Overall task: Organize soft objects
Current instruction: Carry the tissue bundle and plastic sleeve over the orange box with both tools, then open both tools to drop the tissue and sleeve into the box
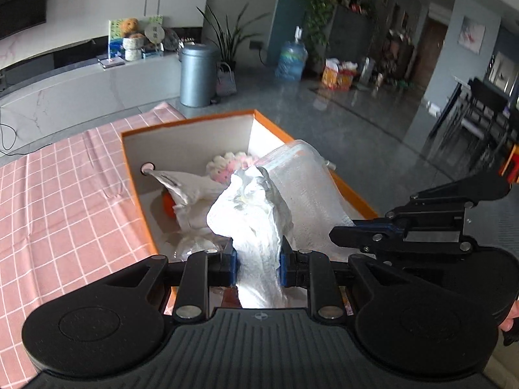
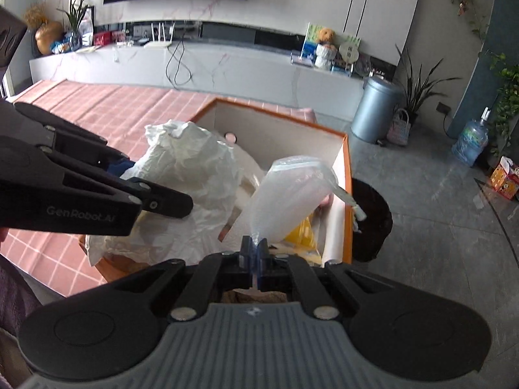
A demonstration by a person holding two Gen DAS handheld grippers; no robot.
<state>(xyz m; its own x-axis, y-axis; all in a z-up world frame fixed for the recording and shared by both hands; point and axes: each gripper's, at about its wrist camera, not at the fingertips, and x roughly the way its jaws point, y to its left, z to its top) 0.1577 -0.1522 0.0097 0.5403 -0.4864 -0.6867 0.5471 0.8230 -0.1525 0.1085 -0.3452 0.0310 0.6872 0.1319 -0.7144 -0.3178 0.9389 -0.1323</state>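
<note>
Closest to my L cam is the left gripper (image 1: 257, 264), blue pads (image 1: 234, 264) clamped partway in on a crumpled white plastic bag (image 1: 251, 207); the bag bulges up out of the jaws and hangs over the orange box (image 1: 353, 194). R side: right gripper (image 2: 254, 254) has its jaws nearly touching, pinching the bottom corner of a clear zip pouch (image 2: 292, 201), which stands up and leans over the box's right wall.

Step in hand, as I read it: both soft items are held above the box, mid-deposit. Next move calls for lowering each one past the rim, then spreading the jaws so they drop inside. White bag is bulky, so I'd push it down a bit first; the pouch needs bringing inboard, since part of it overhangs the right wall.

Box sits on a pink checked tablecloth (image 1: 65, 194), at the table's edge w/ grey floor beyond.

View diffs: L cam shows box contents, namely a pink-and-white knitted thing (image 1: 232, 163), another white bag (image 1: 191, 188) and something orange (image 1: 168, 206) under it, prob. a ball but mostly hidden. R cam misses those, but shows a yellow item (image 2: 303, 233) low in the box, a dark round stool (image 2: 371, 220) just beside the box's outer wall, and the L tool from the side.
</note>
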